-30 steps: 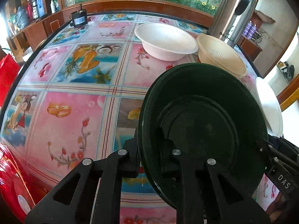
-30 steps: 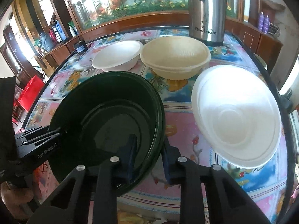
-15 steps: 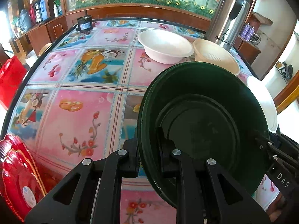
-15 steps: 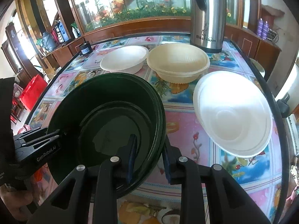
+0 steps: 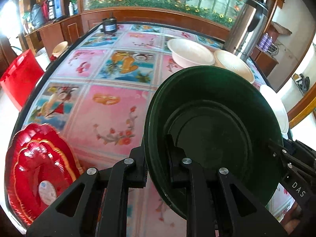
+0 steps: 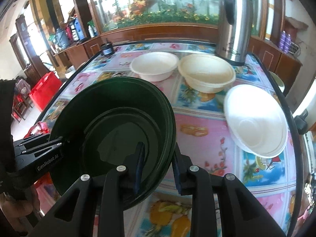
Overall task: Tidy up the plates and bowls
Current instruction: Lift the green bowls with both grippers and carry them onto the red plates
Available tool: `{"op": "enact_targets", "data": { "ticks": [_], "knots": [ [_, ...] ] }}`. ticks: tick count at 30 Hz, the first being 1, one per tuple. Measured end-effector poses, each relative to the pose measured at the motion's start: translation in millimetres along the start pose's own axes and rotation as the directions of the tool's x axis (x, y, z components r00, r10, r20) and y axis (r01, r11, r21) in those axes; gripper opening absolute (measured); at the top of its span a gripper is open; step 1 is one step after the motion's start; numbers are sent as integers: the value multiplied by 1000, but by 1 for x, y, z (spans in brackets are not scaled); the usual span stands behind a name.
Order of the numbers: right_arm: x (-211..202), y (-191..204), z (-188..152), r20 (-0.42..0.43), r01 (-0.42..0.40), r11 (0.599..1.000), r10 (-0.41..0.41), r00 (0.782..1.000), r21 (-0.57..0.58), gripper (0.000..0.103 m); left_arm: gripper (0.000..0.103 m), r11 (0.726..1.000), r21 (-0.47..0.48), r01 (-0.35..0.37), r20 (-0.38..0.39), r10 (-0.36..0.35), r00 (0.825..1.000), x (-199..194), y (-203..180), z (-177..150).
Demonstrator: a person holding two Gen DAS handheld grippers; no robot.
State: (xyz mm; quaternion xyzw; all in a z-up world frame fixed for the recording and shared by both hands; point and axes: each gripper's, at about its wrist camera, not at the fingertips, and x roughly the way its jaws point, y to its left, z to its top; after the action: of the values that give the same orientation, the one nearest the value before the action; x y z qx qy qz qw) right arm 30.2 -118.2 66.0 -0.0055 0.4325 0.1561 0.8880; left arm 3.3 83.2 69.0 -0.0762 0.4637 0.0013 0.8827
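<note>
Left gripper (image 5: 156, 169) is clamped tight on the left rim of the green bowl (image 5: 213, 138), one finger inside the wall and one outside; right gripper (image 6: 158, 167) is closed the same way on the opposite rim, so the bowl is carried between both, tilted, above the patterned table (image 5: 110, 108). Extra rim lines are seen on the bowl's edge in the right wrist view, so a nested stack is possible, though it can't be confirmed from these angles. White bowl (image 6: 155, 66) and cream bowl (image 6: 207, 75) are parked side by side at the far end in front of the steel thermos (image 6: 234, 21); a white plate (image 6: 256, 120) sits nearer on the right edge, and a red tray (image 5: 37, 169) lies at the near left corner. Step in hand is judged to be a two-handed transfer of the green bowl toward a stacking spot, destination not yet evident. To do it well: both grips should be kept level with each other so the rim isn't twisted, spacing between the hands held constant so no jaw is dragged off the lip, and the bowl kept clear above the white plate and the cream bowl. Set-down should be flat, base first, with the jaws released only once the weight is fully on the surface.
</note>
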Motion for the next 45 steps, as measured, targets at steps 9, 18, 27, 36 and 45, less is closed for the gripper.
{"op": "enact_targets", "data": {
  "ticks": [9, 18, 27, 36, 45],
  "knots": [
    [-10, 40, 9, -24, -103, 993, 102, 994, -60, 27, 15, 999, -46, -14, 32, 15, 999, -41, 46, -6],
    [-13, 101, 23, -52, -191, 970, 185, 981, -153, 27, 15, 992, -118, -52, 67, 60, 996, -78, 107, -9],
    [0, 169, 23, -96, -247, 935, 229, 969, -253, 28, 15, 973, -196, -118, 68, 134, 989, -98, 170, -27],
    [19, 202, 7, -159, -277, 915, 239, 958, -293, 28, 15, 962, -233, -146, 23, 156, 988, -93, 199, -59],
    [43, 220, -12, -226, -275, 909, 210, 951, -312, 30, 15, 948, -273, -163, -18, 164, 986, -72, 213, -81]
  ]
}}
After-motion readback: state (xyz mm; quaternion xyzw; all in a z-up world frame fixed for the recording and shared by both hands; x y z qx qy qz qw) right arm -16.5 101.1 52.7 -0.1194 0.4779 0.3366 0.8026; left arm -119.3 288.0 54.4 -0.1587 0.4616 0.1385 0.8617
